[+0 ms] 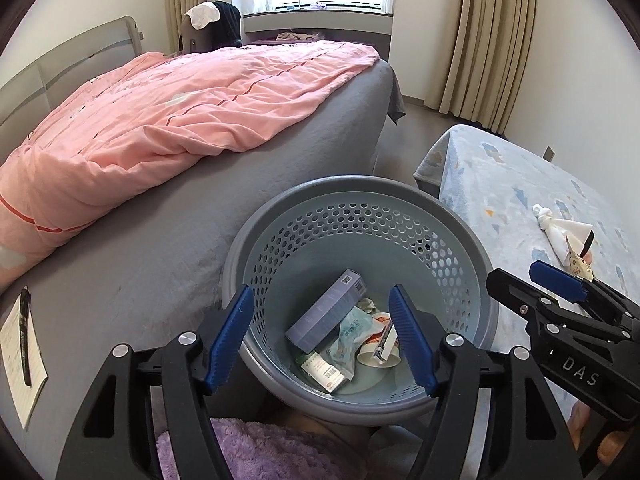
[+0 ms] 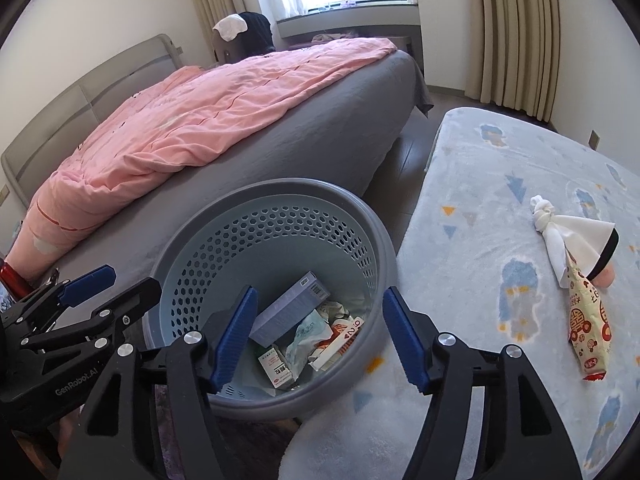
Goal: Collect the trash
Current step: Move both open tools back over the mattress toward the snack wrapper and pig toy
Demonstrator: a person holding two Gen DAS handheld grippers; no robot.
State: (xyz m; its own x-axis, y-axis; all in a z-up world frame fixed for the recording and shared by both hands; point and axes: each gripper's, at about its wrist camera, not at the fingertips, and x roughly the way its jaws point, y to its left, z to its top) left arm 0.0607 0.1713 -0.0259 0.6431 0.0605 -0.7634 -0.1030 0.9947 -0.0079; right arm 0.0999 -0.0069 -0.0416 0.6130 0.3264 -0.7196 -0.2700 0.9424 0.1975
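Both the left gripper [image 1: 322, 336] and right gripper [image 2: 320, 338] hover agape above the trash-filled basket [image 2: 372, 224].

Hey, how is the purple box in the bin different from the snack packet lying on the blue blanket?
The purple box is a rigid, plain lavender carton; the snack packet is a soft, cream pouch with red print. The box lies tilted inside the grey bin among other trash, already collected; the packet lies flat on the blue blanket, outside the bin, beside a knotted white tissue. Neither is gripped by a tool.
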